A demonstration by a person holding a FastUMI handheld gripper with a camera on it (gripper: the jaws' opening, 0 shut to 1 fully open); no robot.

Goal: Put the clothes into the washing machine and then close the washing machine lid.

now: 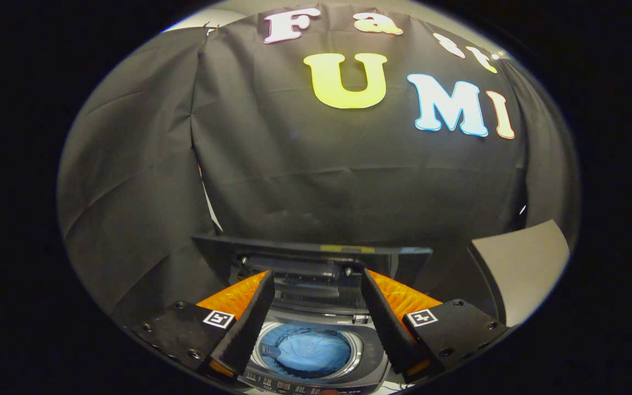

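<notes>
Overhead, fingers (316, 285) spread, empty, above open washing machine (310, 378) with blue clothes (310, 351) inside.

My fingers (250, 307) cover both sides of the washing machine (316, 378); its control panel (294, 388) is cut off, markings too small to tell.
</notes>
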